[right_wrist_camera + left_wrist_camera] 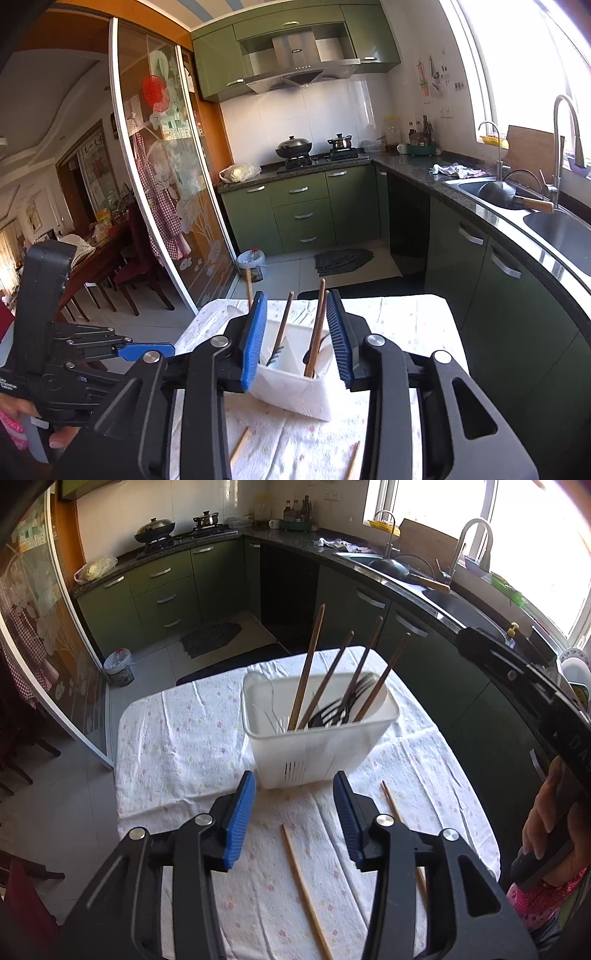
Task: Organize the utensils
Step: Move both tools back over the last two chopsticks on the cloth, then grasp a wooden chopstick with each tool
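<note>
Two chopsticks left to put away.

The white bin (317,734), already holding chopsticks and dark utensils, stands mid-counter (177,738). Both the left tongs (293,812) and right tongs (297,336) hang spread and empty near it. Two loose chopsticks (306,890) lie on the cloth just before the bin; next, I judge, one pair of tongs must drop and pinch one.

Utensils (332,686) stand in holder (317,753); chopsticks (306,890) lie before it.
</note>
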A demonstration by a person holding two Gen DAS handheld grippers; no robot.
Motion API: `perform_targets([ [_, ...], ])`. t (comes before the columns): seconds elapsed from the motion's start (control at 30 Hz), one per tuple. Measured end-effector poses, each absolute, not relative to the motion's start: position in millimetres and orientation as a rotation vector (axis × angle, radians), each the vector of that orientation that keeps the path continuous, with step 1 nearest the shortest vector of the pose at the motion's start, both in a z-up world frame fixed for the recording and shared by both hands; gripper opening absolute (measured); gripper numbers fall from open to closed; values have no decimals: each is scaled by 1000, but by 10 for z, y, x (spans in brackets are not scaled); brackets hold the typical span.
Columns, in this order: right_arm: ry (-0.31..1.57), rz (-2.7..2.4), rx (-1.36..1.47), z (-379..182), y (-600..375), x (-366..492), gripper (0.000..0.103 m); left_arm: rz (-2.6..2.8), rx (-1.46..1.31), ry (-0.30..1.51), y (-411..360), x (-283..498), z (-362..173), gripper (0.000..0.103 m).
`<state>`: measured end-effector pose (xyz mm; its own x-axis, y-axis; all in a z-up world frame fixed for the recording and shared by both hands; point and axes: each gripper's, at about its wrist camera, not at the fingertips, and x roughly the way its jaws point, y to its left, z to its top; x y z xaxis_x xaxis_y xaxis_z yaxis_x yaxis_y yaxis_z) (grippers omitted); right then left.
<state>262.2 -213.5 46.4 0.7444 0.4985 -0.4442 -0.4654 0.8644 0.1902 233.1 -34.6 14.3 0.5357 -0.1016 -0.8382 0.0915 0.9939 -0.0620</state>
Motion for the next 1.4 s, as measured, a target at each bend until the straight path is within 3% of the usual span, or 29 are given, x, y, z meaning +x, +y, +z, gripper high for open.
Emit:
perform_targets([
  [0.27,647,507,60,-175,-2542,2062,44,-126,-40,1307,-405,2031,-969,47],
  [0.47,720,487,92,-568,-2740,1906,48,-86,-76,1363,-488,2051,-1399,45],
  [0.6,741,471,89,-692,-2788,1894,48,-43,-60,1350,-526,2074,-1482,35],
  [0.9,822,416,47,-971,-2675,2126,51,21,-61,1325,-539,2101,-1587,33],
  [1.07,921,388,11,-1238,-2511,2421,51,21,-33,1300,-565,2129,-1586,7],
  [1.4,1063,354,-110,-1741,-2102,2711,51,-8,-47,1288,-409,2059,-1580,6],
])
